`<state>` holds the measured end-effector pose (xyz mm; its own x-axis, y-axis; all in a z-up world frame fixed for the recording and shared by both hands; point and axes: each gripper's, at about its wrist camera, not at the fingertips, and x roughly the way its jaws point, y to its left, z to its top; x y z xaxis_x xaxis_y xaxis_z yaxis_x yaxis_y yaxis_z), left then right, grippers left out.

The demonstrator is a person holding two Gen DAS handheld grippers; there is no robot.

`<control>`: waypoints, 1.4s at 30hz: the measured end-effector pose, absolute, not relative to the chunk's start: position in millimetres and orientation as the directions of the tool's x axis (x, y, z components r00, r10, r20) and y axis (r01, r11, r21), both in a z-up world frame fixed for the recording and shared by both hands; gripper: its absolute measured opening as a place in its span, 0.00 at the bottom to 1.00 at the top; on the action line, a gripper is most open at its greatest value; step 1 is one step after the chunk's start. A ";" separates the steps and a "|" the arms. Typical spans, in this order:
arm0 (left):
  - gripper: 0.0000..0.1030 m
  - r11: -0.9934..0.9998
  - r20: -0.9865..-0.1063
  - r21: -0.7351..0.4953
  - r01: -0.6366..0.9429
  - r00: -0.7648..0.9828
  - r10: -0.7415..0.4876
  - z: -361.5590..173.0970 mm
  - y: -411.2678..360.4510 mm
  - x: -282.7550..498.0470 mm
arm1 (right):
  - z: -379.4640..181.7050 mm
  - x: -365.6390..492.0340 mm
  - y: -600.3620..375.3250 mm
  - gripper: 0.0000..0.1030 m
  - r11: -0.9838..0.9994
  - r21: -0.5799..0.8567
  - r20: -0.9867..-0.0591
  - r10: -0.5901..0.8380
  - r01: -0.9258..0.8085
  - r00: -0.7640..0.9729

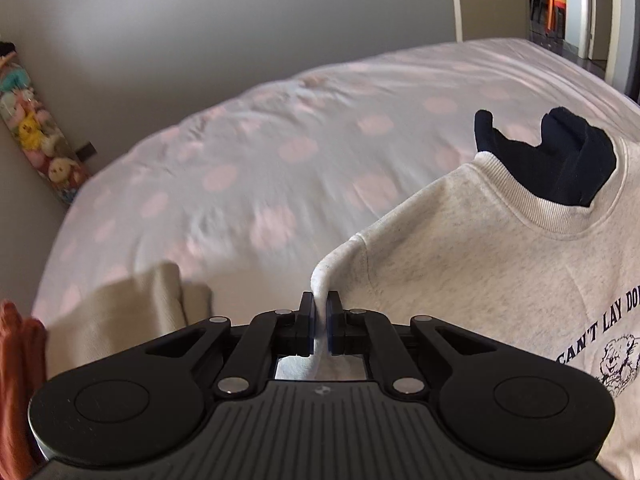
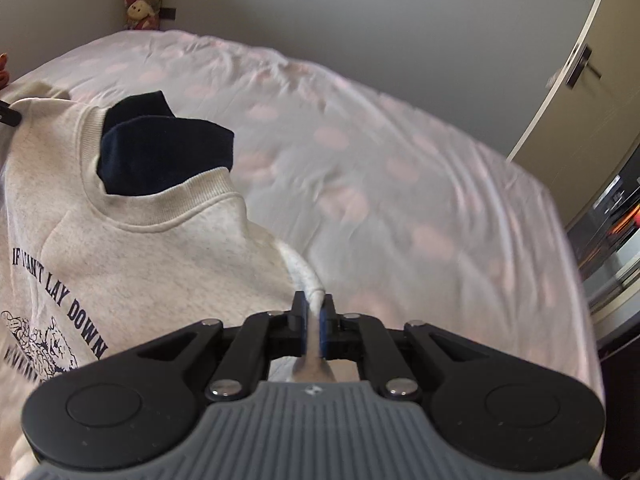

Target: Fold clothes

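In the left wrist view, the pale grey sweatshirt (image 1: 480,264) hangs lifted above the bed (image 1: 280,152), collar toward the bed's far edge, print facing the camera, its shoulder line running left to right. The left gripper (image 1: 320,304), angled downward, is clamped on the shoulder fabric. A dark garment (image 1: 560,160) shows through the collar.

In the right wrist view, the right gripper (image 2: 314,308), likewise tilted down, pinches the opposite shoulder of the sweatshirt (image 2: 140,248) above the bed (image 2: 400,168).
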<state>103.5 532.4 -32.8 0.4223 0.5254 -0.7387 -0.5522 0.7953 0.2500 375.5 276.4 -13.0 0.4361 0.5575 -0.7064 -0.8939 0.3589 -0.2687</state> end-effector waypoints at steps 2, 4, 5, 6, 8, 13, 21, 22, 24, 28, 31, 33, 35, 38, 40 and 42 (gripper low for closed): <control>0.04 0.778 -0.718 0.261 -0.571 0.424 0.552 -26.1 544.6 119.0 | -3.7 387.0 296.6 0.06 0.374 -0.300 -0.675 0.566 -0.878 0.472; 0.04 0.765 -0.703 0.268 -0.586 0.424 0.571 -26.0 556.5 135.4 | 1.1 400.0 320.8 0.06 0.389 -0.338 -0.643 0.569 -0.857 0.512; 0.04 0.759 -0.698 0.273 -0.591 0.422 0.579 -28.8 562.2 143.3 | 0.0 406.7 330.9 0.06 0.396 -0.348 -0.633 0.569 -0.850 0.525; 0.04 0.756 -0.701 0.276 -0.594 0.414 0.581 -34.9 567.6 150.3 | -2.7 414.1 340.9 0.07 0.404 -0.354 -0.626 0.567 -0.844 0.535; 0.04 0.753 -0.718 0.278 -0.596 0.392 0.575 -52.8 577.5 162.4 | -14.2 426.8 360.5 0.07 0.413 -0.360 -0.629 0.555 -0.837 0.545; 0.04 0.761 -0.757 0.276 -0.588 0.355 0.549 -99.9 592.1 178.2 | -64.2 444.4 394.4 0.07 0.403 -0.361 -0.669 0.517 -0.841 0.535; 0.22 0.773 -0.787 0.280 -0.569 0.324 0.524 -130.7 593.6 178.0 | -104.3 455.4 406.5 0.27 0.423 -0.339 -0.697 0.487 -0.841 0.526; 0.30 0.773 -0.786 0.288 -0.565 0.321 0.528 -129.2 591.2 176.2 | -101.7 454.5 403.4 0.34 0.427 -0.334 -0.694 0.491 -0.840 0.526; 0.44 0.774 -0.780 0.301 -0.557 0.324 0.535 -124.5 584.4 171.7 | -96.4 452.8 397.1 0.35 0.435 -0.325 -0.689 0.500 -0.840 0.525; 0.47 0.795 -0.780 0.286 -0.535 0.353 0.517 -108.9 561.9 158.0 | -81.6 443.2 378.1 0.46 0.447 -0.286 -0.681 0.527 -0.847 0.508; 0.47 0.811 -0.789 0.268 -0.520 0.364 0.494 -97.1 537.5 143.6 | -69.5 429.3 359.0 0.46 0.447 -0.248 -0.683 0.549 -0.860 0.482; 0.47 0.822 -0.792 0.265 -0.504 0.372 0.484 -89.5 517.9 131.3 | -62.2 413.9 341.1 0.46 0.439 -0.220 -0.687 0.564 -0.871 0.458; 0.47 0.834 -0.794 0.254 -0.491 0.386 0.469 -81.2 496.2 116.0 | -55.7 397.9 320.7 0.46 0.436 -0.191 -0.692 0.575 -0.879 0.436; 0.47 0.847 -0.801 0.219 -0.485 0.405 0.440 -68.2 461.3 88.7 | -47.6 370.5 287.3 0.46 0.432 -0.147 -0.703 0.588 -0.890 0.401; 0.47 0.855 -0.803 0.198 -0.479 0.421 0.422 -59.9 437.5 68.9 | -43.4 351.2 263.8 0.46 0.428 -0.124 -0.707 0.594 -0.895 0.382; 0.47 0.863 -0.802 0.185 -0.470 0.435 0.409 -53.1 412.0 48.7 | -40.0 329.6 239.7 0.46 0.425 -0.094 -0.714 0.601 -0.900 0.358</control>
<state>48.7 412.0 -53.1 0.4346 0.4091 -0.8024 -0.4699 0.8630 0.1855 329.6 239.7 -40.0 0.3583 0.6009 -0.7145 -0.9002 0.4253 -0.0937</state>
